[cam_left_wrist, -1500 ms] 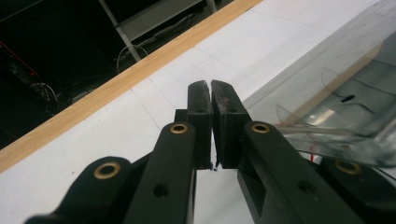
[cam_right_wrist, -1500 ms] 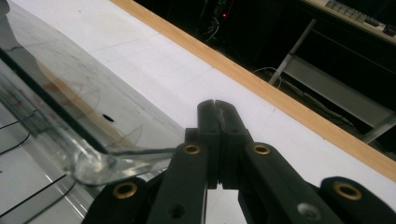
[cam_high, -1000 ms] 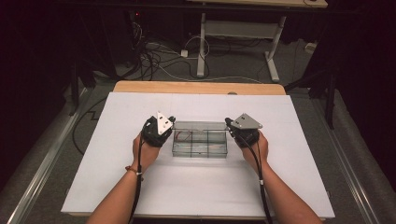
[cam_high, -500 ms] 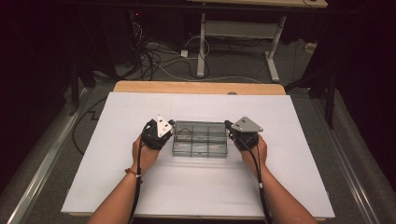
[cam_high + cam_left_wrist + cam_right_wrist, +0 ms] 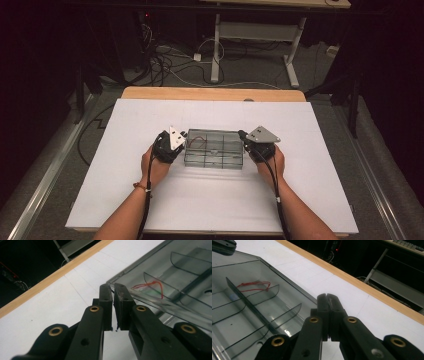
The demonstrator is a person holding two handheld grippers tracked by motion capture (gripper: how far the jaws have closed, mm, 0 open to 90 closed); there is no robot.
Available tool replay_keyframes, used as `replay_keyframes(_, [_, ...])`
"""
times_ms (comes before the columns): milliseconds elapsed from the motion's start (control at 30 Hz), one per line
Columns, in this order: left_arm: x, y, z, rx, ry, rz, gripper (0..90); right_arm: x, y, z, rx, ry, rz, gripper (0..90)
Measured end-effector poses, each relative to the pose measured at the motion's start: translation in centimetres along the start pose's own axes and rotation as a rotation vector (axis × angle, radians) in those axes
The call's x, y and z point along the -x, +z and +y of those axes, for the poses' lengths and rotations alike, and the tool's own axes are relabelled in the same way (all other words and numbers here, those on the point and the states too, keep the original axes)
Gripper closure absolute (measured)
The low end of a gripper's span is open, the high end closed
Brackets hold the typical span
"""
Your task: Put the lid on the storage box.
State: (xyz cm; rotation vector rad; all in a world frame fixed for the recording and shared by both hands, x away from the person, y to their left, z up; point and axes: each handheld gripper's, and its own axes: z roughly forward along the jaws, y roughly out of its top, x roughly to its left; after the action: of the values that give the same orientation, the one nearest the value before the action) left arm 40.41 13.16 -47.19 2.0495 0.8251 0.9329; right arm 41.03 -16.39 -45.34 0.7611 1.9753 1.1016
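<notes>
The clear compartment box (image 5: 214, 148) is lying on the white surface (image 5: 125, 200), its lid seemingly not yet raised. The left tool (image 5: 113, 292) is pinching the lid's left edge narrowly; the right tool (image 5: 328, 302) is sitting closed, empty, beside the right end.

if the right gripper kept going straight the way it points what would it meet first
Probably nothing close: the right gripper sits beside the clear plastic box and points past its corner, across bare white table toward the wooden edge. Depth is hard to judge, so it might brush the box rim.
</notes>
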Motion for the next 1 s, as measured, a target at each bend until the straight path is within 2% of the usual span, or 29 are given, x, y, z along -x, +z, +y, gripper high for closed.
replay_keyframes(100, [0.0, -0.2, -0.2, 0.004, -0.001, -0.001, 82.5, 0.0, -0.1, -0.1, -0.001, 0.002, 0.017, 89.9])
replay_keyframes(300, [0.2, -0.6, 0.0, 0.014, 0.026, -0.024, 82.5, 0.2, -0.3, -0.2, -0.001, 0.014, 0.032, 89.7])
replay_keyframes(533, [0.2, -1.4, -0.1, 0.066, -0.004, -0.078, 80.1, 0.1, -1.0, -0.1, 0.018, 0.011, 0.057, 87.0])
replay_keyframes(767, [0.1, -2.0, -0.2, 0.075, 0.024, -0.103, 75.9, -0.2, -1.4, -0.3, 0.037, 0.008, 0.076, 78.3])
replay_keyframes(900, [0.0, -2.3, -0.1, 0.077, 0.039, -0.114, 72.8, -0.5, -1.7, -0.4, 0.049, -0.001, 0.075, 69.5])
replay_keyframes(1000, [0.1, -2.4, -0.1, 0.074, 0.047, -0.132, 65.1, -0.7, -1.9, -0.4, 0.059, -0.002, 0.072, 62.2])
